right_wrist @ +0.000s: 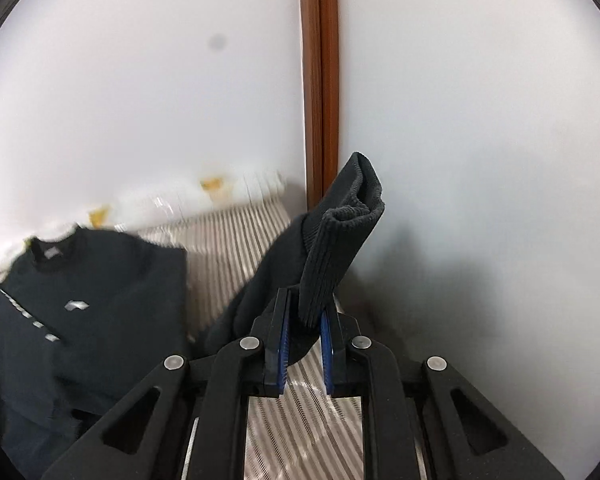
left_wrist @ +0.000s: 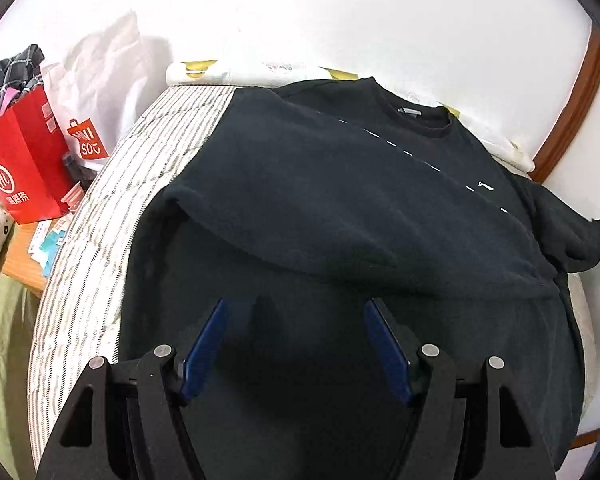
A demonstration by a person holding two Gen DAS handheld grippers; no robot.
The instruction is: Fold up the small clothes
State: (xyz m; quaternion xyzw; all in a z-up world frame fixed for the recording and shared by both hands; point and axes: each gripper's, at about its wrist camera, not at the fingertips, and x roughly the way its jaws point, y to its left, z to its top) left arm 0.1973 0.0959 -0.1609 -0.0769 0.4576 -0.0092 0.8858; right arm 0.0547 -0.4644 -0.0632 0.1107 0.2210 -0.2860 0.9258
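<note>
Between the blue pads of the right gripper (right_wrist: pixel 305 316), the ribbed cuff (right_wrist: pixel 340 236) of the black sweatshirt (right_wrist: pixel 80 304) was clamped, standing upright above the jaws. The raised sleeve (right_wrist: pixel 256 280) ran down and to that gripper's left toward the garment's body on the striped mattress (right_wrist: pixel 236 240). The left gripper (left_wrist: pixel 296 312) hovered over the lower body with its jaws spread wide, holding nothing. Beyond its fingertips one sleeve lay folded across the chest; the collar (left_wrist: pixel 416 118) lay farthest. Judging from this, the held sleeve must travel leftward, so the right hand was the nearer.
</note>
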